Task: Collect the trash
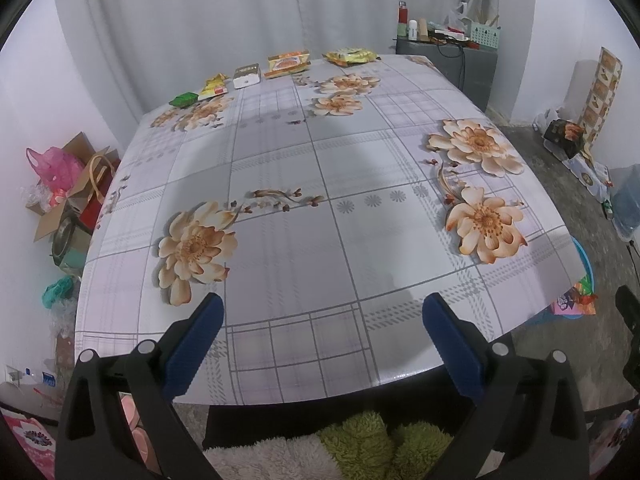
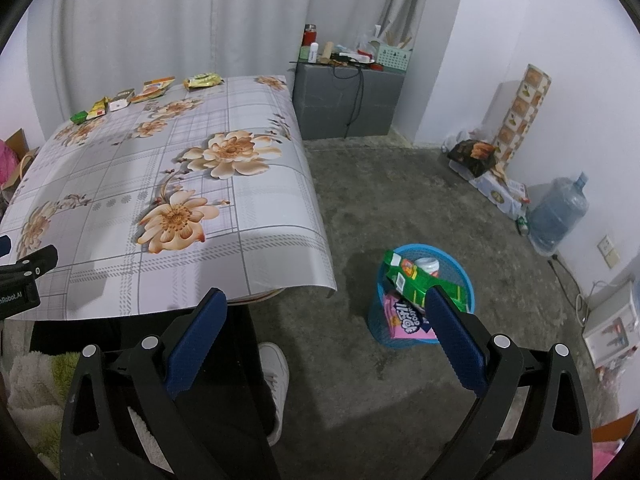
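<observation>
Five pieces of trash (image 1: 289, 63) are lying in a row along the table's (image 1: 280, 240) far edge, well apart from the left gripper (image 1: 322, 312), which is hovering wide open and empty over the near edge. The right gripper (image 2: 326, 308) is pointing floorward beside the table, equally wide and empty, with one blue bin (image 2: 424, 292) holding several wrappers near its right finger.

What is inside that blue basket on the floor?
The blue basket holds a green box, a pink packet and something white and round. Anything beneath them is hidden.
</observation>
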Motion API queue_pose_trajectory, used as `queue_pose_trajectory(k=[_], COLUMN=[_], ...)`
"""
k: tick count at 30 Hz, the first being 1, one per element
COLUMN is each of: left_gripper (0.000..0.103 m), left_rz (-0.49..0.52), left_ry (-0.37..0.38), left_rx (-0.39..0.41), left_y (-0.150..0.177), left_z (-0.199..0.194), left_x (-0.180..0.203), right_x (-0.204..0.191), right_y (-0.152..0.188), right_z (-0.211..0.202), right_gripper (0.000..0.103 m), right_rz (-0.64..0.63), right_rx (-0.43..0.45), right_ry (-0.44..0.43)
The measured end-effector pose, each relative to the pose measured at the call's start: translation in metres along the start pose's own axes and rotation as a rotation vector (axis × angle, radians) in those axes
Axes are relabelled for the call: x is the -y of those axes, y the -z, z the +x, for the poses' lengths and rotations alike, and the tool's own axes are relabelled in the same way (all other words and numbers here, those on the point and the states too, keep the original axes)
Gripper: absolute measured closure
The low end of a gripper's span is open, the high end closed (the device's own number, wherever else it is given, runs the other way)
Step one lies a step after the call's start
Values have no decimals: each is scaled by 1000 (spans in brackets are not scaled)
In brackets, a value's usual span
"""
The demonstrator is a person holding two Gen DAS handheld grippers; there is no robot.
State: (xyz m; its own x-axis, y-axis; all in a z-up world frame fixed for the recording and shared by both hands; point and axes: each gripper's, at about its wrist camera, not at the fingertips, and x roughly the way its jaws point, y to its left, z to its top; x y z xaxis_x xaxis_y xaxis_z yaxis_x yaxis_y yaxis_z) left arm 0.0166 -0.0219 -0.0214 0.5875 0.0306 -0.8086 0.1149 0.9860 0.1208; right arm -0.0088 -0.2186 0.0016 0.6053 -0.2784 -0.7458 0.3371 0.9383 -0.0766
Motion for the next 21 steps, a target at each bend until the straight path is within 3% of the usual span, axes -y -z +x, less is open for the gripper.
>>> queue_pose_trajectory(k=[21], left_gripper=[6], left_rz=[2], left_ry=[0], left_rx=[11], left_y=[-6], left_z=[-3], left_x=[1], right_x=[-4], right_y=[-1], right_z=[-1], right_gripper=[8], right_rz=[0], right_rx=[1], right_ry=[0])
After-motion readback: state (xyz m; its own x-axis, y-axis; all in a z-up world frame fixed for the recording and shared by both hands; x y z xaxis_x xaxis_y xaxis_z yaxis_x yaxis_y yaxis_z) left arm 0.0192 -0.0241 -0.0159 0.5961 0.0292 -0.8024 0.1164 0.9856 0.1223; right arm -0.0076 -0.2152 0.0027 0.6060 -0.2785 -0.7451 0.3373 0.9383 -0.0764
